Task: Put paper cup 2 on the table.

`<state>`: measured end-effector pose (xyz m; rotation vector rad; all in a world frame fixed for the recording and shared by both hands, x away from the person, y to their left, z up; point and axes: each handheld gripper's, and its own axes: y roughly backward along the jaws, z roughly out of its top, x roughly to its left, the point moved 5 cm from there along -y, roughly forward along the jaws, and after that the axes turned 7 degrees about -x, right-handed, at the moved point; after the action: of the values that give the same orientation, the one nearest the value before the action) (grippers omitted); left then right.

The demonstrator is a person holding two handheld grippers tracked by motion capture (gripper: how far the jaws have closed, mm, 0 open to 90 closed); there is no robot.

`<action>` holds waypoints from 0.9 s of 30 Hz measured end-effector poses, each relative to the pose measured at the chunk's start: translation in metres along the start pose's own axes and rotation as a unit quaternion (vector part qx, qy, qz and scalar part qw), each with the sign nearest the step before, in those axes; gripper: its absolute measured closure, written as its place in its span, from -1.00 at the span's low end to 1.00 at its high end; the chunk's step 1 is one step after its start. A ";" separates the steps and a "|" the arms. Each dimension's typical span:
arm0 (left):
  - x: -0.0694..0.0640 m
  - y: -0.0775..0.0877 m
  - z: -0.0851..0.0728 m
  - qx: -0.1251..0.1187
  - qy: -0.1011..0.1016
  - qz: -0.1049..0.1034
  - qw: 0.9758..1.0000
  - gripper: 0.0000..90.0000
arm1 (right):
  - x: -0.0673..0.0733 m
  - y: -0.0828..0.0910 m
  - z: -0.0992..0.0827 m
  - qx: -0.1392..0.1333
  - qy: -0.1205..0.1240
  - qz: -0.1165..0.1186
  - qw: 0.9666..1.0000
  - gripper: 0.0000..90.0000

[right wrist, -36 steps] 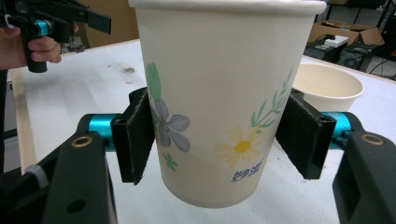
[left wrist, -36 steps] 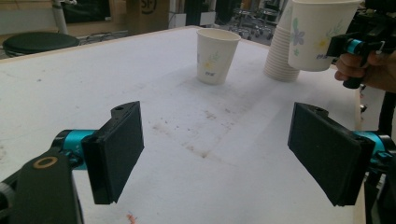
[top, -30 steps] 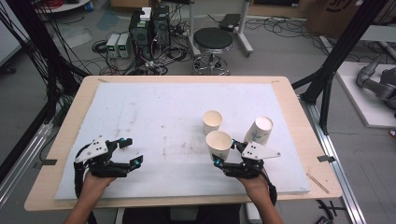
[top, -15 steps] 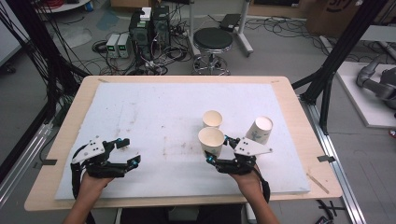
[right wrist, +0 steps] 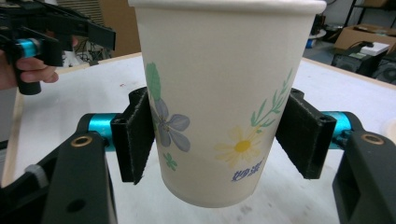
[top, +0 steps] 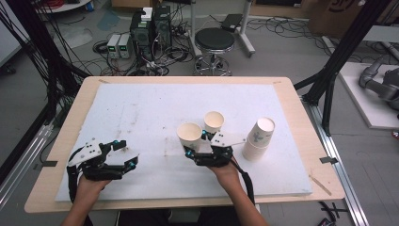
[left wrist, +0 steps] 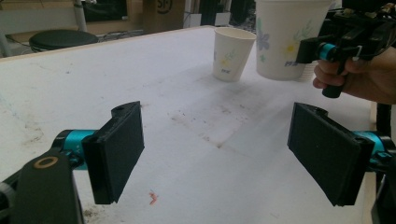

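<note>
On the white foam-topped wooden table (top: 141, 103), we see the flower-printed paper cup (top: 189, 135) near centre, clamped in the black two-jaw right gripper (top: 201, 145). A second paper cup (top: 213, 122) stands just beside it at two o'clock. A stack of paper cups (top: 259, 139) sits at three o'clock, well apart. The black two-jaw left gripper (top: 123, 157) lies at eight o'clock.

A white foam sheet (top: 141, 113) is covering most of the wooden table (top: 301, 136), looking pretty scuffed and stained around the middle. Beyond the table at 12 o'clock a black round stool (top: 214, 40) is sitting on the floor, with computer boxes (top: 150, 26) and cables lying tangled at about 11.
</note>
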<state>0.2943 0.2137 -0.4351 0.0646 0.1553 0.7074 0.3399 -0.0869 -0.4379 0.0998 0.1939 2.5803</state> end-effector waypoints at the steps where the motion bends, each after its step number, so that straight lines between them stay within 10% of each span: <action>1: 0.000 0.000 0.000 -0.001 0.001 0.000 1.000 -0.59 | 0.000 -0.005 -0.001 0.001 -0.001 0.000 1.000 -0.25; 27: 0.002 -0.002 -0.002 0.006 0.001 -0.002 1.000 -0.59 | -0.004 -0.057 -0.027 0.103 -0.032 -0.037 0.993 -0.25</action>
<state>0.2968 0.2130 -0.4370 0.0742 0.1623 0.7029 0.3699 -0.0446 -0.4737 0.2465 0.4311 2.4734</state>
